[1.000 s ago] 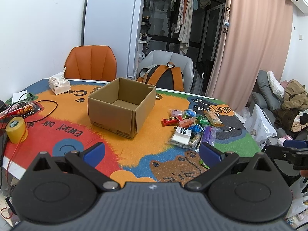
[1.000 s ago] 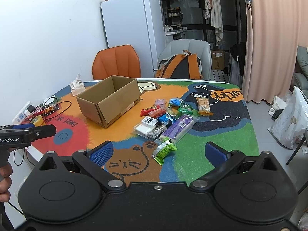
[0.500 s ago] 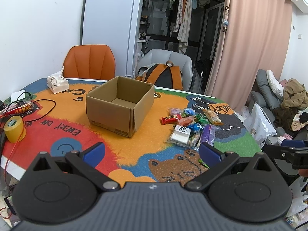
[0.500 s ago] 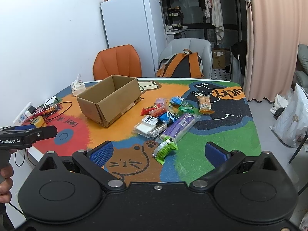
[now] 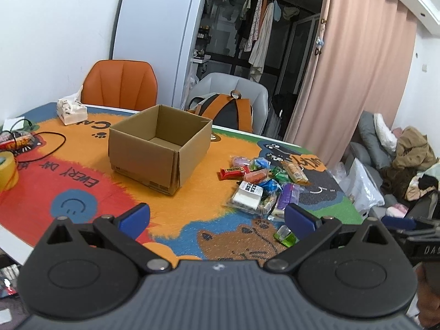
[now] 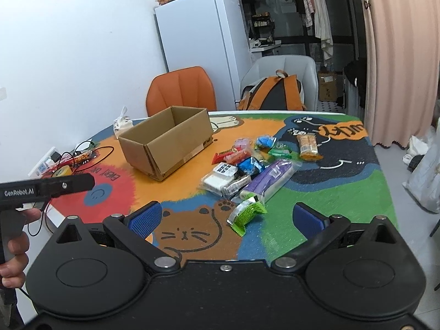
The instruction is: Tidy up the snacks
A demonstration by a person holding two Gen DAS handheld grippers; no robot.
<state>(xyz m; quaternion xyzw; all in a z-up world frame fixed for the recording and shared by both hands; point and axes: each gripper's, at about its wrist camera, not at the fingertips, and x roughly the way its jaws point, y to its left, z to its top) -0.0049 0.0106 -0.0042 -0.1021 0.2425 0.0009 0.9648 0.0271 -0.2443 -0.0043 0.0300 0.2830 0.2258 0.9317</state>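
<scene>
An open, empty cardboard box (image 5: pixel 159 143) (image 6: pixel 167 140) stands on the colourful table mat. To its right lies a pile of wrapped snacks (image 5: pixel 261 184) (image 6: pixel 247 167), among them a red bar (image 5: pixel 232 172), a white packet (image 6: pixel 220 181), a purple pack (image 6: pixel 268 181) and an orange biscuit pack (image 6: pixel 308 146). A green packet (image 6: pixel 246 213) lies nearest, just ahead of my right gripper (image 6: pixel 224 216). My left gripper (image 5: pixel 217 216) hovers above the near table edge, between box and pile. Both grippers are open and hold nothing.
A tissue pack (image 5: pixel 71 110), cables (image 5: pixel 44 148) and a yellow tape roll (image 5: pixel 7 169) sit at the table's left. An orange chair (image 5: pixel 119 85) and a grey chair with a backpack (image 5: pixel 222 110) stand behind the table. A hand (image 6: pixel 13 250) holds the other gripper's handle.
Both views have shifted slightly, with the left gripper edging forward and up over the table. The snacks and box have not moved.
</scene>
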